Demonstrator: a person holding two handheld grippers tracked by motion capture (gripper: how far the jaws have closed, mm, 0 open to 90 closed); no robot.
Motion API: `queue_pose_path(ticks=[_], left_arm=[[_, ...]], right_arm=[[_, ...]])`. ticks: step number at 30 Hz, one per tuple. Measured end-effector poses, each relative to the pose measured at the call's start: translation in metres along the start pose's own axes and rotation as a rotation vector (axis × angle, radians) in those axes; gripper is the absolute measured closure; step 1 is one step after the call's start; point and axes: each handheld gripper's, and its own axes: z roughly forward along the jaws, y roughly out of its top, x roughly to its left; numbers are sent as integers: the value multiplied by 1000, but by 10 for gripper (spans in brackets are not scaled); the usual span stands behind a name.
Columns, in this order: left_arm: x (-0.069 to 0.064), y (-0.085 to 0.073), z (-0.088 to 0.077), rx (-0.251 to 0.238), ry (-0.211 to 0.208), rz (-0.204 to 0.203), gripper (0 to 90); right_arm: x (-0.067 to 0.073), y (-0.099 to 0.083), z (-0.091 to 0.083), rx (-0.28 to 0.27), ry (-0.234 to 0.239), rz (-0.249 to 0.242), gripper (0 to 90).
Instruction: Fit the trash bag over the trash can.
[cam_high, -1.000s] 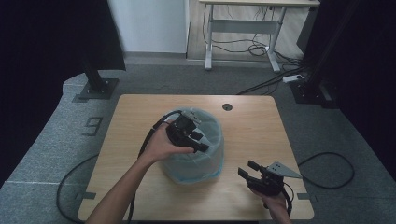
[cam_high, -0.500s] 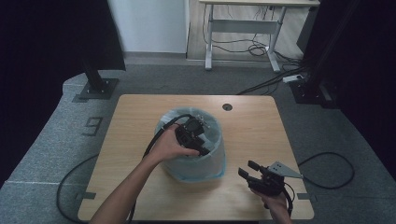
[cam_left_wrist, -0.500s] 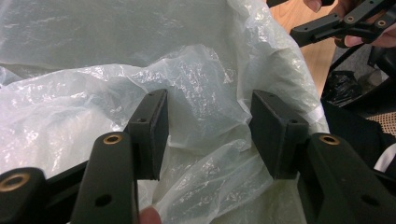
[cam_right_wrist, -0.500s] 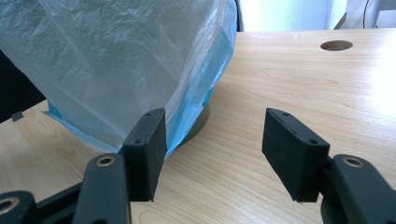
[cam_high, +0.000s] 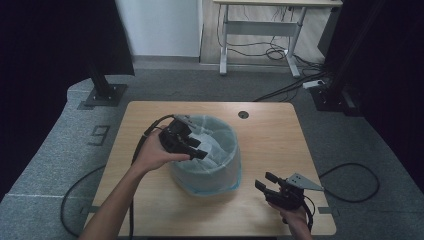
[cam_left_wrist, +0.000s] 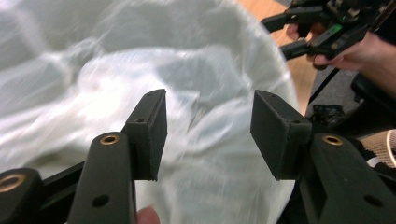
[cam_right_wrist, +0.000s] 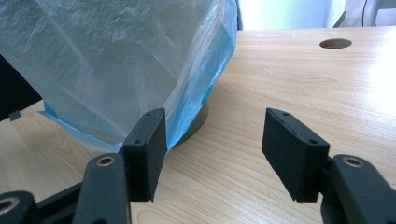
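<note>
Bin (cam_high: 210, 172) hides under its blurred liner (cam_left_wrist: 140, 70); left gripper (cam_high: 201, 149) and right gripper (cam_high: 267, 182) gape, grasping nothing.

Wood table (cam_high: 270, 135) w/ grommet hole (cam_high: 243, 114); desk frame (cam_high: 260, 30) behind.

Left gripper (cam_high: 200, 148), centre-left of high view: matte black body, black cable (cam_high: 145, 137) looping off its rear. Left gripper view: two black rectangular pads (cam_left_wrist: 150, 133), slightly rough face, each on a black arm with brass-coloured inserts (cam_left_wrist: 109, 139) and small plain holes.

Right gripper (cam_high: 266, 182), lower right of high view: black, grey three-cornered plate (cam_high: 301, 182) on top, black cable (cam_high: 350, 185) curling away to the right. Right gripper view: same pads (cam_right_wrist: 148, 149), same brass inserts (cam_right_wrist: 105, 161). Forearms were bare, no sleeves seen.
</note>
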Motion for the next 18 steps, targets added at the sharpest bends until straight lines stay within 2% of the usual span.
queue_pose_path(ticks=[5,8,13,18], left_arm=[[3,-17,-4,16,36,-6,467],[6,-21,0,59,54,-18,505],[10,-20,10,129,79,-21,564],[13,-17,24,201,94,-29,574]], right_arm=[[0,-1,1,1,-1,3,392],[1,-1,2,2,0,0,392],[2,-2,3,8,-1,-1,392],[0,-2,1,5,-3,3,392]])
